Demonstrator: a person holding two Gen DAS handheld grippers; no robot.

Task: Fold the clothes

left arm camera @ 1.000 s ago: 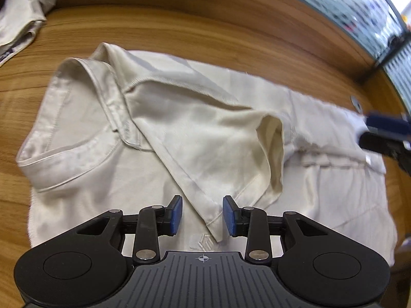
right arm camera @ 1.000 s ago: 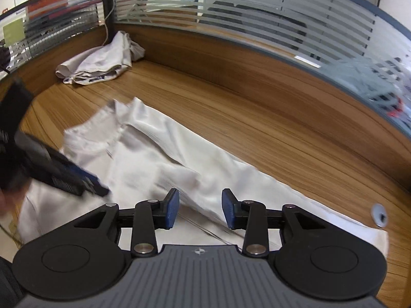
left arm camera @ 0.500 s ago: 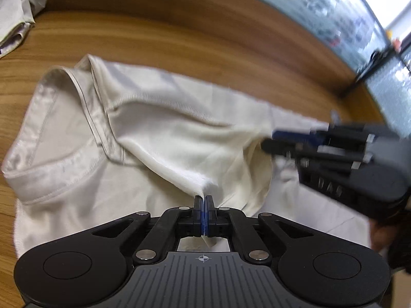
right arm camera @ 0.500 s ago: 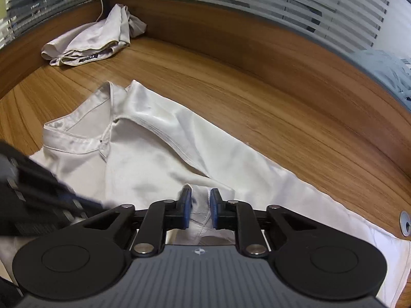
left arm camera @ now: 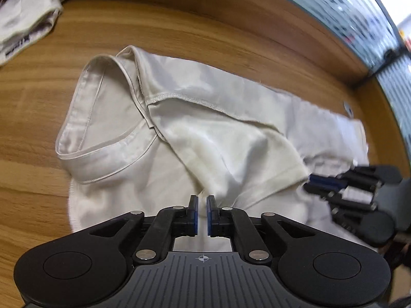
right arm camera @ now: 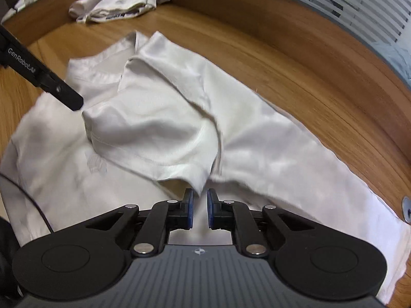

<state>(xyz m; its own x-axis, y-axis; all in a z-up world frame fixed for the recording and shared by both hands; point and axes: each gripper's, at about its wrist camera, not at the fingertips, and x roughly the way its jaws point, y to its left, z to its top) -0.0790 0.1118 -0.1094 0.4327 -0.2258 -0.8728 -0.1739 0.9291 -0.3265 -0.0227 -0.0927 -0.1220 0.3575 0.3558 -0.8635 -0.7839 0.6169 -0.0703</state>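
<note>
A cream short-sleeved shirt lies flat on the wooden table, collar to the left. Its sleeve is folded over the chest. My left gripper pinches the sleeve's edge; its jaws are opening slightly, a narrow slit apart, with cloth between them. In the right wrist view the sleeve tents up at the left gripper. My right gripper is closing on the corner of the sleeve cuff, which runs in between its jaws. The left wrist view shows the right gripper at that cuff.
Another crumpled pale garment lies at the table's far corner. A raised wooden rim with glass and blinds behind it curves around the back. A small round metal fitting sits in the tabletop by the shirt's hem. A thin cable crosses the shirt.
Both grippers went from open to nearly shut on the sleeve. The right gripper came down onto the cuff; the left rose a little, lifting the sleeve's edge.
</note>
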